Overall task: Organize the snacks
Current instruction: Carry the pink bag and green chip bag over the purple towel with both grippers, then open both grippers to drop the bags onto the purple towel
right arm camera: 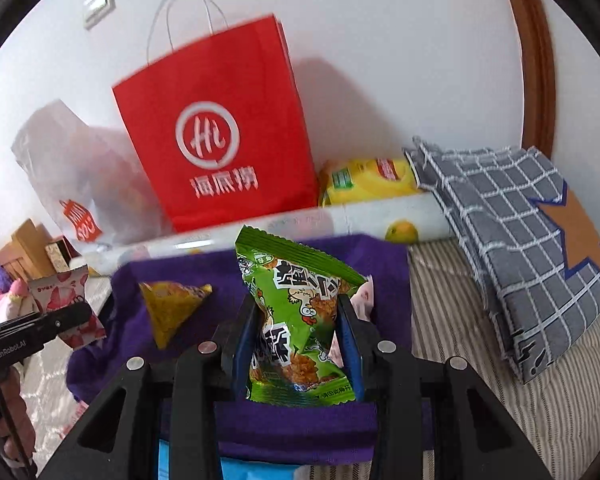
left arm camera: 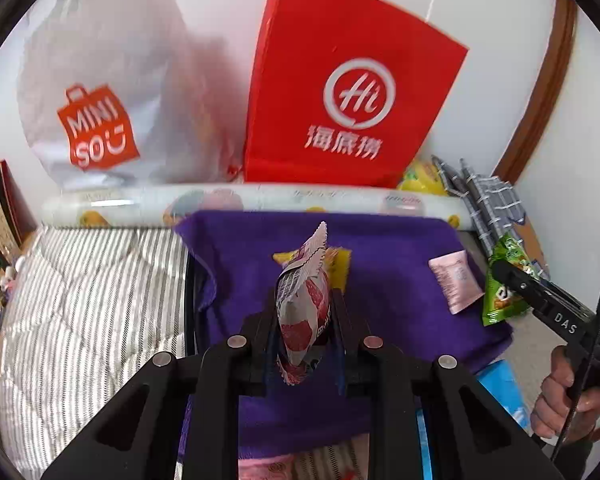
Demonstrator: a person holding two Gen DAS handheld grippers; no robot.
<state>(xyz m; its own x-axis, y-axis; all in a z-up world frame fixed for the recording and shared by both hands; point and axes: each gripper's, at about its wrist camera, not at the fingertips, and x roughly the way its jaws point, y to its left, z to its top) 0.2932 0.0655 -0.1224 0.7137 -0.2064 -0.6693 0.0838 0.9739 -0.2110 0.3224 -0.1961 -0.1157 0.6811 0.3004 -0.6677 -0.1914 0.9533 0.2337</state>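
Note:
My left gripper [left arm camera: 303, 304] is shut on a red-and-white snack packet [left arm camera: 302, 308], held upright above a purple cloth [left arm camera: 388, 288]; the same packet [right arm camera: 66, 304] shows at the left edge of the right wrist view. My right gripper [right arm camera: 296, 320] is shut on a green snack packet [right arm camera: 296, 320], also over the cloth [right arm camera: 120, 340]; it appears at the right of the left wrist view as the green packet [left arm camera: 504, 280]. On the cloth lie a yellow triangular snack [right arm camera: 172, 308], partly hidden behind the red packet as a yellow snack [left arm camera: 338, 264], and a small pink packet [left arm camera: 454, 280].
A red paper bag [left arm camera: 352, 92] and a white Miniso bag [left arm camera: 100, 92] stand against the wall behind a printed roll [left arm camera: 260, 200]. A grey checked cloth [right arm camera: 512, 232] and a yellow pack [right arm camera: 364, 180] lie at the right. Striped bedding [left arm camera: 88, 300] spreads to the left. A hand [left arm camera: 568, 392] grips the right tool.

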